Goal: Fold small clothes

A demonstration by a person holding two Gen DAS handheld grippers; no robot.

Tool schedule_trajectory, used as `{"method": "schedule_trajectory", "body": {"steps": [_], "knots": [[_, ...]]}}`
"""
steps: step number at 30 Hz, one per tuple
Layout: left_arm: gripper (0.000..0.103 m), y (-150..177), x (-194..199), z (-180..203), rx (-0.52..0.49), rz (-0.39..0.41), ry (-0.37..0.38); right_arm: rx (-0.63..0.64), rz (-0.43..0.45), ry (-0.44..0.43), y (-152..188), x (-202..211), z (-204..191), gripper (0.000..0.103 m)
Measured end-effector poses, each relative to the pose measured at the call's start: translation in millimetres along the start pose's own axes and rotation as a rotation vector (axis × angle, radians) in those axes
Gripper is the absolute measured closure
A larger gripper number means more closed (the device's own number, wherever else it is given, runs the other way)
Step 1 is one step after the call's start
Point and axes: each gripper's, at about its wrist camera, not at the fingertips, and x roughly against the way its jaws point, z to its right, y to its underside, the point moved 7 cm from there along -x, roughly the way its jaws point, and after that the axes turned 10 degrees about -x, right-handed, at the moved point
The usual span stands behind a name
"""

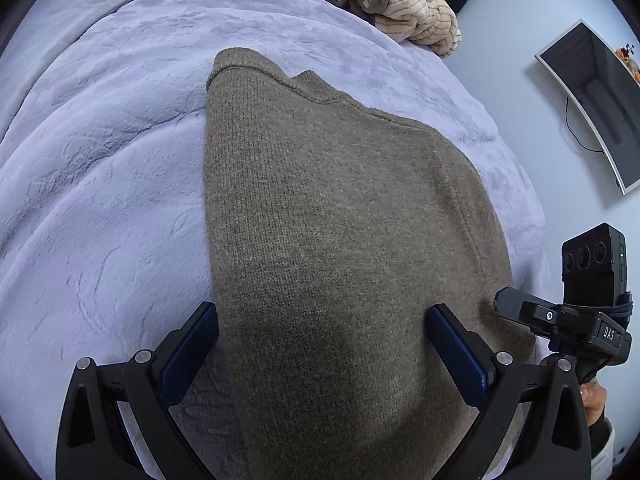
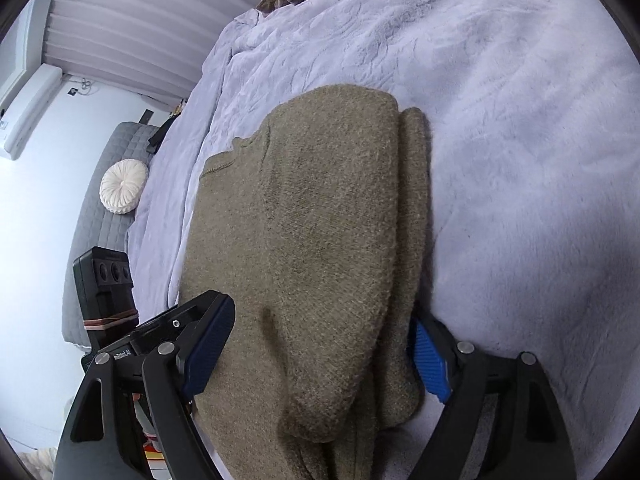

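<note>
An olive-brown knit sweater [image 1: 328, 216] lies folded lengthwise on a pale lavender plush blanket [image 1: 100, 160]. My left gripper [image 1: 322, 324] is open, its blue-padded fingers straddling the sweater's near end. In the right wrist view the same sweater [image 2: 320, 220] shows with a folded sleeve along its right side. My right gripper [image 2: 322, 334] is open too, its fingers on either side of the sweater's near hem. The right gripper's body [image 1: 568, 316] shows at the right edge of the left wrist view, and the left gripper's body [image 2: 108, 292] shows at the left of the right wrist view.
A heap of beige and brown striped clothes [image 1: 392, 4] lies at the far end of the bed. A wall screen [image 1: 600, 100] hangs to the right. A grey quilted couch [image 2: 100, 216] with a round white cushion [image 2: 123, 186] stands beside the bed.
</note>
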Motion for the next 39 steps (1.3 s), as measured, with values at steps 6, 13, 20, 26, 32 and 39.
{"method": "schedule_trajectory", "body": {"steps": [6, 13, 20, 26, 32, 39], "knots": [[0.000, -0.8, -2.7, 1.2, -0.007, -0.005, -0.002, 0.010, -0.002, 0.004, -0.5, -14.5, -9.6, 0.016], [0.000, -0.3, -4.6, 2.9, -0.010, -0.015, 0.002, -0.007, 0.006, 0.011, -1.3, -20.9, -11.5, 0.015], [0.035, 0.7, 6.4, 16.0, -0.063, -0.006, 0.028, -0.062, -0.003, -0.108, 6.0, -4.4, -16.0, 0.069], [0.054, -1.5, 48.9, 21.4, -0.107, 0.022, 0.086, -0.084, 0.006, -0.232, 21.5, 17.7, -46.3, 0.070], [0.054, 10.9, 107.0, 16.0, -0.097, 0.062, 0.119, -0.082, 0.008, -0.320, 50.1, 39.2, -87.4, 0.070], [0.054, 52.6, 170.4, -10.0, -0.079, 0.046, 0.098, -0.131, -0.054, -0.399, 106.1, 24.4, -124.8, 0.070]]}}
